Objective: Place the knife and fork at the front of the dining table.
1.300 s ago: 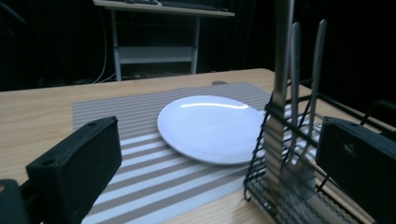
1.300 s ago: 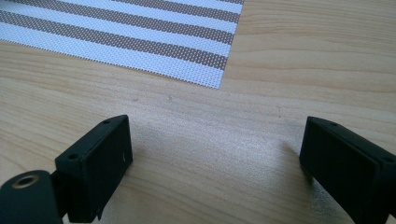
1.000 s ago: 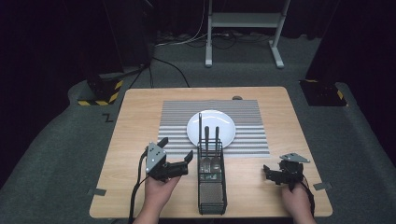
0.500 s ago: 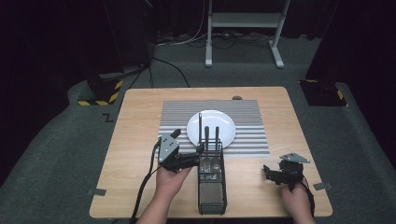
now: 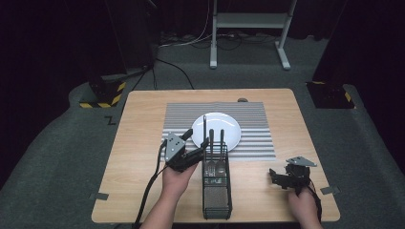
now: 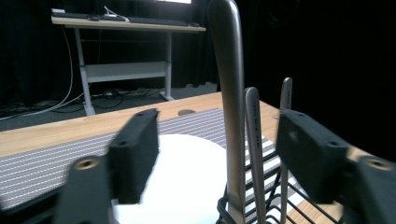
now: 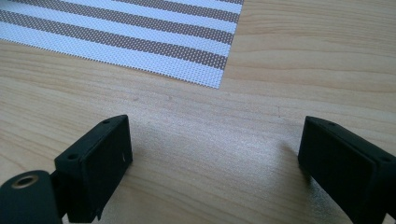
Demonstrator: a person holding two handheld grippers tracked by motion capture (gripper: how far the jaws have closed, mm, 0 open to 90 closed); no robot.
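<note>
A black wire cutlery basket (image 5: 217, 200) stands at the table's front centre, with three metal handles rising from its far end. My left gripper (image 5: 199, 142) reaches that end from the left. In the left gripper view the tallest handle (image 6: 229, 70) stands between the jaws of the left gripper (image 6: 224, 144), which have just been closing. A gap shows on both sides of it, so the gripper is open. Two shorter handles (image 6: 252, 130) stand just behind. My right gripper (image 5: 274, 177) rests open near the front right edge, and in its own view the right gripper (image 7: 215, 154) has bare wood between its jaws.
A white plate (image 5: 229, 129) lies on a striped placemat (image 5: 258, 124) just beyond the basket. A small dark disc (image 5: 242, 100) sits at the wooden table's (image 5: 138, 143) far edge. A metal stand (image 5: 248, 28) and cables are on the floor behind.
My left hand has moved right to the basket's far end, and its jaws now stand narrower, around the tallest handle. The right hand has kept still.
</note>
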